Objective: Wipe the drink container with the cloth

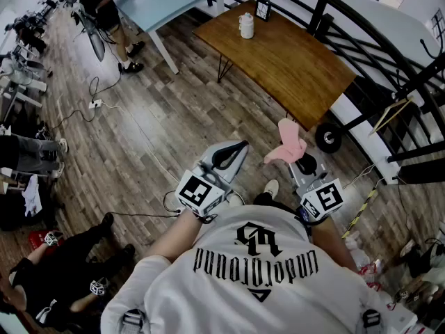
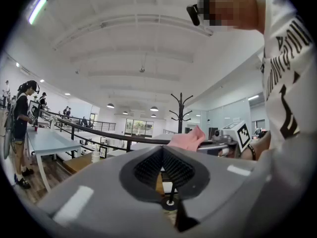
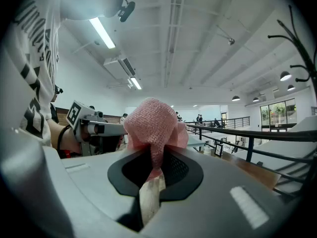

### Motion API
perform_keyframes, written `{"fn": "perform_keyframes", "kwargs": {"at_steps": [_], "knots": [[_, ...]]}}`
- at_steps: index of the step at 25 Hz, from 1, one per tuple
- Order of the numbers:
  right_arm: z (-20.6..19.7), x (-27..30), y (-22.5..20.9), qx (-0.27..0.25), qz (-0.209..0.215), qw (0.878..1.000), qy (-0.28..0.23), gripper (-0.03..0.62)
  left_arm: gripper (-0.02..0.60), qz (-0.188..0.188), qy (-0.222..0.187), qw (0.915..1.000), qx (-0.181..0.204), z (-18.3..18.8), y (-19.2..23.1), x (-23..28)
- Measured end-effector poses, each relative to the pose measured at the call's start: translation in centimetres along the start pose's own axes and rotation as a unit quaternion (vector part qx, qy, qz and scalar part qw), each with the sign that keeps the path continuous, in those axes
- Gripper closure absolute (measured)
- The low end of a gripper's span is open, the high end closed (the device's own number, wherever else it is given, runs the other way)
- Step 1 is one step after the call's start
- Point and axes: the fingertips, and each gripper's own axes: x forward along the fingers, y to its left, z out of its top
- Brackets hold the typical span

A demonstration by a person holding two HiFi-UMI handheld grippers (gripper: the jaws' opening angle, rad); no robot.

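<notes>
Clamps the pink cloth [image 3: 151, 125] in the right gripper [image 3: 153, 158] jaws, a fold pinched between them and the rest bunched up just above. Holds the left gripper [image 2: 164, 168] jaws clenched together with nothing between, level and just beside the right pair. Has the white drink container [image 1: 246, 26] well ahead of both jaws, upright on the wooden worktop [image 1: 292, 65] near its far end, well apart from the cloth.
</notes>
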Motion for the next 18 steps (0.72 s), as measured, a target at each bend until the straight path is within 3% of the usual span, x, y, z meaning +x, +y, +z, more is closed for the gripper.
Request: {"fn": "perform_keyframes", "kwargs": {"at_steps": [9,18], "knots": [[0.7,0.9,-2.9,0.003,0.001,1.000,-0.008,0.562,0.532,-0.012,0.006,0.9999,-0.009,-0.4,0.7,3.8],[2.0,0.4,-11.2,-0.010,0.008,1.000,-0.029,0.562,0.532,0.008,-0.004,0.9999,-0.006,0.6,2.0,11.8]]}}
